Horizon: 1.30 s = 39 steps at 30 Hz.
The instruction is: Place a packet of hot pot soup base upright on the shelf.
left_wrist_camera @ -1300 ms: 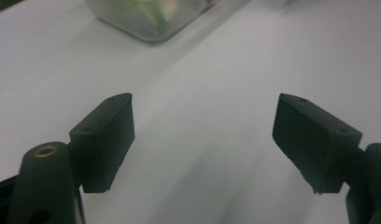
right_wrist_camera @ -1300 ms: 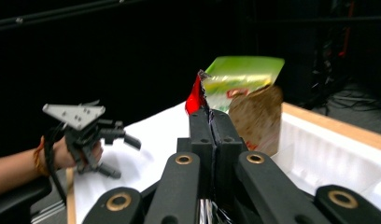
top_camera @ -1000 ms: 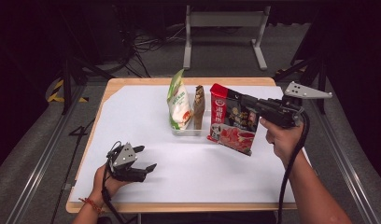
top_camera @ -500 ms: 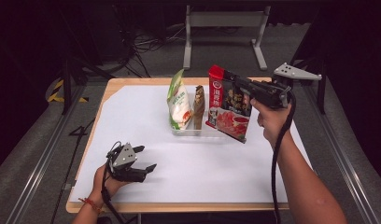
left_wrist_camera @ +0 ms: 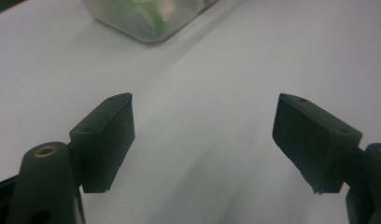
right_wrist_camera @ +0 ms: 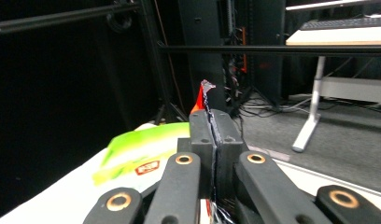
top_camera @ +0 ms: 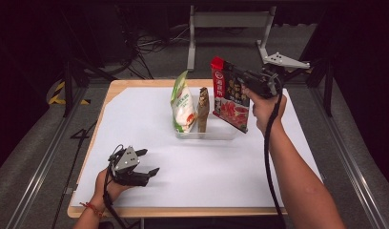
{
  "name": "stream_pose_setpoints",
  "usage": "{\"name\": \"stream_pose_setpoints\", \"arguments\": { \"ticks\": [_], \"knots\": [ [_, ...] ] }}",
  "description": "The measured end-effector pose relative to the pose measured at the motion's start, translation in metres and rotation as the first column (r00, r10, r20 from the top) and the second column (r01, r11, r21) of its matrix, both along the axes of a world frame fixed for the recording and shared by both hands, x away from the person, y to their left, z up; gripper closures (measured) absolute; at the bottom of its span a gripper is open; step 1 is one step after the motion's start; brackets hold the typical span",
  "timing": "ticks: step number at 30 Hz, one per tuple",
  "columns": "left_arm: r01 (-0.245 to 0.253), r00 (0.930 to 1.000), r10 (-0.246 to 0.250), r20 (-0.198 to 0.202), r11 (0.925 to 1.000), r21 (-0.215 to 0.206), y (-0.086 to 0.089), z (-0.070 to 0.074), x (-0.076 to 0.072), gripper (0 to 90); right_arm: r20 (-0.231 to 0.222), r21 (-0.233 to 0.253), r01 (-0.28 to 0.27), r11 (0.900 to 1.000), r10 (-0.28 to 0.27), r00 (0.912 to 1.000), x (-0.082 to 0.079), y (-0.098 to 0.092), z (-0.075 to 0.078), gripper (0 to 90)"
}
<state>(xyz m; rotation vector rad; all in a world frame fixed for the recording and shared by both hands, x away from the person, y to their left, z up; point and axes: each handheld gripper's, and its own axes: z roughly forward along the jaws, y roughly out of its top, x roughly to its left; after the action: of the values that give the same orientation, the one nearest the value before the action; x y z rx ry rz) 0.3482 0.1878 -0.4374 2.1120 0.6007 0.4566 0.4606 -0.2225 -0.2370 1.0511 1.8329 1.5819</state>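
1. The right gripper [top_camera: 247,85] is clenched on the edge of a red packet [top_camera: 230,95]. In the right gripper view its jaws press flat together with the packet's thin edge [right_wrist_camera: 206,95] sticking out between them. Pinching the edge rather than the body probably lets the packet hang flat and upright, the way it would need to stand in a slot.

2. The red packet is in the air at the right end of a clear tray [top_camera: 202,132], tilted, its lower corner just above or beside the tray's right side. I cannot tell whether it touches the tray.

3. The tray sits near the middle of the white table [top_camera: 149,119]. In it a green and white bag [top_camera: 182,102] and a slim brown packet [top_camera: 203,107] stand on edge, side by side. That upright row suggests the red packet is meant for the free space to their right.

4. The left gripper [top_camera: 147,162] rests low on the table near the front left, well apart from the tray. Its jaws are spread wide with nothing between them, over bare table, so it seems to be parked out of the way.
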Motion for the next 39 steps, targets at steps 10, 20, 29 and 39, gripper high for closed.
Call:
{"name": "stream_pose_setpoints", "arguments": {
  "ticks": [10, 20, 29, 39],
  "knots": [
    [0.004, 1.0000, -0.004, 0.002, 1.0000, -0.002, 0.000, 0.000, 0.000, 21.7, -0.030, -0.007, 0.012, 1.000, -0.012, 0.9995, 0.028, 0.015, -0.013, 89.1],
    [0.005, 1.0000, -0.005, 0.001, 1.0000, -0.006, 0.001, 0.000, 0.001, 21.8, -0.044, 0.025, 0.047, 0.999, -0.046, 0.9980, 0.049, 0.019, -0.022, 89.1],
    [0.006, 1.0000, -0.006, -0.001, 0.9999, -0.009, 0.002, 0.000, 0.000, 21.7, -0.022, 0.015, 0.076, 0.997, -0.076, 0.9969, 0.047, 0.019, -0.030, 88.9],
    [0.006, 1.0000, -0.006, -0.004, 1.0000, 0.000, 0.000, -0.001, 0.001, 21.7, -0.020, 0.015, 0.022, 1.000, -0.022, 0.9996, 0.044, 0.015, -0.053, 88.6]
  ]
}}
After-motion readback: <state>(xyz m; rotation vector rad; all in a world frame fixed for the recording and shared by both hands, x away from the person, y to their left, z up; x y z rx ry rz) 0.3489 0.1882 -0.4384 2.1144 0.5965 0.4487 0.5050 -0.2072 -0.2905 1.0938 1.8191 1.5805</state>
